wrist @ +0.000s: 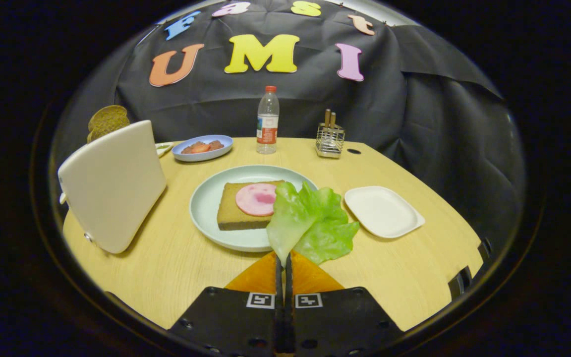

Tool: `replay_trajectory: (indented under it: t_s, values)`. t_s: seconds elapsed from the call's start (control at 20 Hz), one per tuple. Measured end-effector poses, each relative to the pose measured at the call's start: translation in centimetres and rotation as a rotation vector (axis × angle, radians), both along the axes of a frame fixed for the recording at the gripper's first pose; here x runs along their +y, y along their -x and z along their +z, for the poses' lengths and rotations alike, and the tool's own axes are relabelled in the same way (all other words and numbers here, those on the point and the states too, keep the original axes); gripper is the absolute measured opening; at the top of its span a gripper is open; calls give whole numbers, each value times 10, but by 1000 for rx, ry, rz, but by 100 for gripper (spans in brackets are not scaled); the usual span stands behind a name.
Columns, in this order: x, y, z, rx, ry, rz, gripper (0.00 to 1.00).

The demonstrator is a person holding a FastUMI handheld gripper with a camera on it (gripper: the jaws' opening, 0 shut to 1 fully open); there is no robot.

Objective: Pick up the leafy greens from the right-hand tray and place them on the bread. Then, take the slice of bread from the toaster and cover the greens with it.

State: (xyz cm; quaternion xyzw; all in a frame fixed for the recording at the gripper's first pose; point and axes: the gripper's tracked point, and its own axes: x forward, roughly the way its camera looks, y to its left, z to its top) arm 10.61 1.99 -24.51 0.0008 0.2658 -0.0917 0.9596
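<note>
Leafy greens (310,223) hang from my gripper (284,263), whose two fingers are pressed together on the stem end of the leaf, with barely a slit between them. The leaf sits just ahead of the fingers, overlapping the right rim of the pale green plate (206,208). On that plate lies a slice of bread (228,210) with a pink round of ham (256,199) on top, left of the greens. To the right I see the white tray (383,211). At the near left stands the toaster (112,186), a brown slice (108,120) poking from its top. Farther back are a blue dish (202,148), a bottle (267,120) and a wire holder (329,139) on the wooden table (166,277).
</note>
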Motion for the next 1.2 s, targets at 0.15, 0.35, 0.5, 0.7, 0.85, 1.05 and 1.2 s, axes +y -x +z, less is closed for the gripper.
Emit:
replay_trajectory:
  t_s: [0.15,0.35,0.5,0.7,0.85,1.05,1.2]
  values:
    - [-4,-5,24,-32,9,-8,0]
    - [9,-28,53,-81,46,26,0]
    - [24,-54,60,-91,52,35,0]
    - [49,-73,36,-22,53,73,0]
    - [53,-72,21,24,65,83,1]
    - [53,-66,9,79,32,81,1]
    - [44,-58,13,81,36,52,8]
